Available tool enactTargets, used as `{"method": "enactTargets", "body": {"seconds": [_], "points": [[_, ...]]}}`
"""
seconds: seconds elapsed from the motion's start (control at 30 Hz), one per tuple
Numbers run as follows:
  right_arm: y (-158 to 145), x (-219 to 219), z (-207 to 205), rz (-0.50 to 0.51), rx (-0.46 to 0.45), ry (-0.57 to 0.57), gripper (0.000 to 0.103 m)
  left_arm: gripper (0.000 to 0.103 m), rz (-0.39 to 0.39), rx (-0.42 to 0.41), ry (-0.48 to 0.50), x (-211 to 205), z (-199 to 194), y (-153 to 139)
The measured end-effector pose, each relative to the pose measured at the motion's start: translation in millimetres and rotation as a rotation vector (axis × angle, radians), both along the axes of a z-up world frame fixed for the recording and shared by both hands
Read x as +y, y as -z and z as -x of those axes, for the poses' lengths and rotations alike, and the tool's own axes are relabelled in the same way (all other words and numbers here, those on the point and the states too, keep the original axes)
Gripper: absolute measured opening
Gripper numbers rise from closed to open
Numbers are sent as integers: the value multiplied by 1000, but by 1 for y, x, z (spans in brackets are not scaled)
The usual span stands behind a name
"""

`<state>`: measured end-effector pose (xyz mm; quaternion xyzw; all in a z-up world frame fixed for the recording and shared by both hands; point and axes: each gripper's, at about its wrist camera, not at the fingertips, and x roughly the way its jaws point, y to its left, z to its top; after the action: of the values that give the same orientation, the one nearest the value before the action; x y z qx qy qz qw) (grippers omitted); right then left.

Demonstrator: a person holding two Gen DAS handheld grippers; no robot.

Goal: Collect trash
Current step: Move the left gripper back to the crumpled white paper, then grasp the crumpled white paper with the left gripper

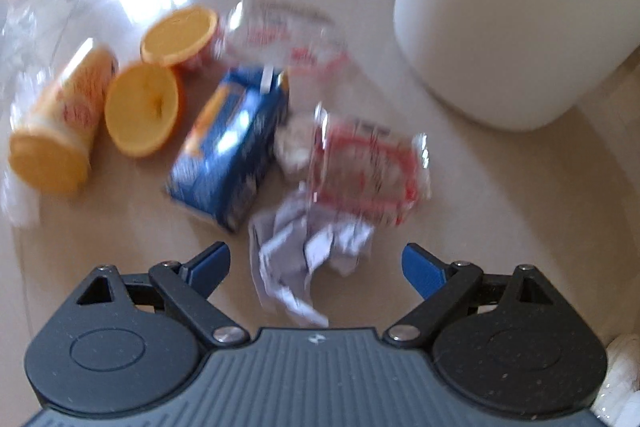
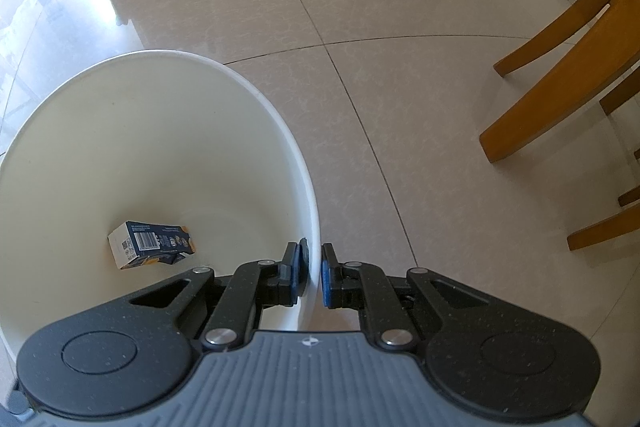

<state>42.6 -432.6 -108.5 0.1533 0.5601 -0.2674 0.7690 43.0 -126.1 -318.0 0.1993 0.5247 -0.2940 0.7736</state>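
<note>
left tongs [image 1: 316,269] wide, crumpled white paper wad [image 1: 308,259] between the tips, untouched. advise: lower squarely, pinch its bulk. right tongs [image 2: 314,275] clamped on white plastic bin rim [image 2: 308,187].

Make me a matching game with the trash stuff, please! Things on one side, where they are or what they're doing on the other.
Things:
1. Crumpled paper
2. Small carton
3. Right gripper
4. Orange halves

Places or states:
A. at the bottom of the white bin
B. shut on the bin's rim
C. on the floor, left of the blue box
D. on the floor between the open left gripper's fingers

Pairs: 1-D, 2-A, 3-B, 4-C
</note>
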Motion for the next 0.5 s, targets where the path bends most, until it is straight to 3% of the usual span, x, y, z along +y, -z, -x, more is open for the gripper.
{"method": "enactTargets", "body": {"seconds": [0.43,0.5], "points": [[0,-2,2,-6,-3,5,13,92,5,14,-82,-8,-20,25],[0,-3,2,-6,-3,5,13,86,6,21,-92,-10,-24,26]]}}
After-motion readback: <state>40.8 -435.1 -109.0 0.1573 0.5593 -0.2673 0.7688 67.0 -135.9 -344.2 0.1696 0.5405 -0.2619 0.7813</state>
